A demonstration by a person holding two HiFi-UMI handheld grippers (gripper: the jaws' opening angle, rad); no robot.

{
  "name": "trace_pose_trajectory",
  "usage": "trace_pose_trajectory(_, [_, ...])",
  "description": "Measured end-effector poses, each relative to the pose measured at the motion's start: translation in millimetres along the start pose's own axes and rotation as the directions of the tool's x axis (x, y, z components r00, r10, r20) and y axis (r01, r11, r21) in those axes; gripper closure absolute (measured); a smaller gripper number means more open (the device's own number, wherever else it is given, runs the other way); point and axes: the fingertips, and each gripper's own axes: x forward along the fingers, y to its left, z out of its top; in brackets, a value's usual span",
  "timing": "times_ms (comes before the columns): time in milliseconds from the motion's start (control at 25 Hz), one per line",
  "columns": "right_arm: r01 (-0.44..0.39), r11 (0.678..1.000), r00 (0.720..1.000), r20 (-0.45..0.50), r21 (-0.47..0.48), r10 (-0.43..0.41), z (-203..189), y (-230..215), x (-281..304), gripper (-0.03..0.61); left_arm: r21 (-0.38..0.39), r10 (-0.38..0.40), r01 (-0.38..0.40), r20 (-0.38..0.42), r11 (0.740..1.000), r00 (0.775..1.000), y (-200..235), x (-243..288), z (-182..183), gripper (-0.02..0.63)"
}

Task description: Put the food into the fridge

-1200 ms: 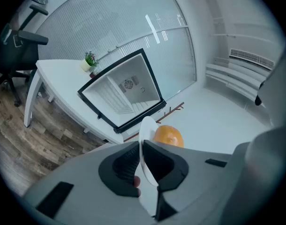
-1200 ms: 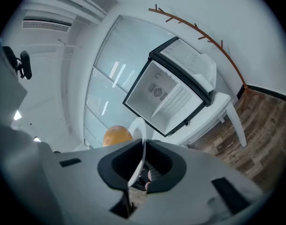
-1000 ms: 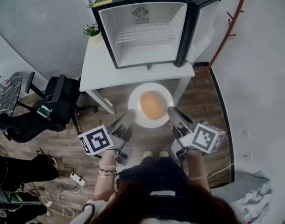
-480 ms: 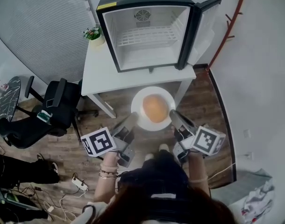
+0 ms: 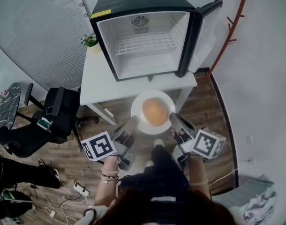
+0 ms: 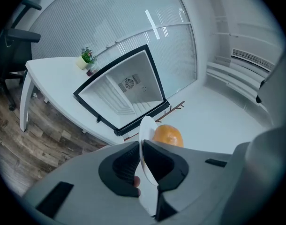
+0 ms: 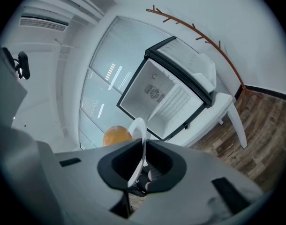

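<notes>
Left tongs [image 5: 132,122]: closed to a thin slit on the left rim of the white plate [image 5: 138,105]; in the left gripper view the tongs [image 6: 140,146] pinch the plate [image 6: 146,124] edge-on.
Right tongs [image 5: 173,119]: clamped the same way on the plate's right rim; in the right gripper view the tongs [image 7: 144,148] squeeze the rim [image 7: 139,125] between both pads.
Food: a round orange-brown item [image 5: 154,112] lies at the plate's middle. Whether it is a bun or a fruit cannot be told.
Plate position: held in the air over the wooden floor [image 5: 206,102], just in front of the bench's [image 5: 97,73] near edge.
Fridge [image 5: 138,1]: on the bench toward its right edge, door [image 5: 205,29] swung open to the right, wire shelf [image 5: 147,42] bare.
Far left corner of bench: small potted plant [image 5: 90,40].
Hidden: the rim sections inside the tongs. The person's head covers the lower middle of the head view.
</notes>
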Motion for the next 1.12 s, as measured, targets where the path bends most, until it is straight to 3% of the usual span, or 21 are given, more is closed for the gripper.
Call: trace_pose_trajectory(1120, [-0.113, 0.994, 0.991, -0.068, 0.015, 0.113, 133.9, -53.5, 117.1, 0.552, -0.006, 0.083, -0.083, 0.097, 0.997, 0.992, 17.8, 137.7, 100.4, 0.583])
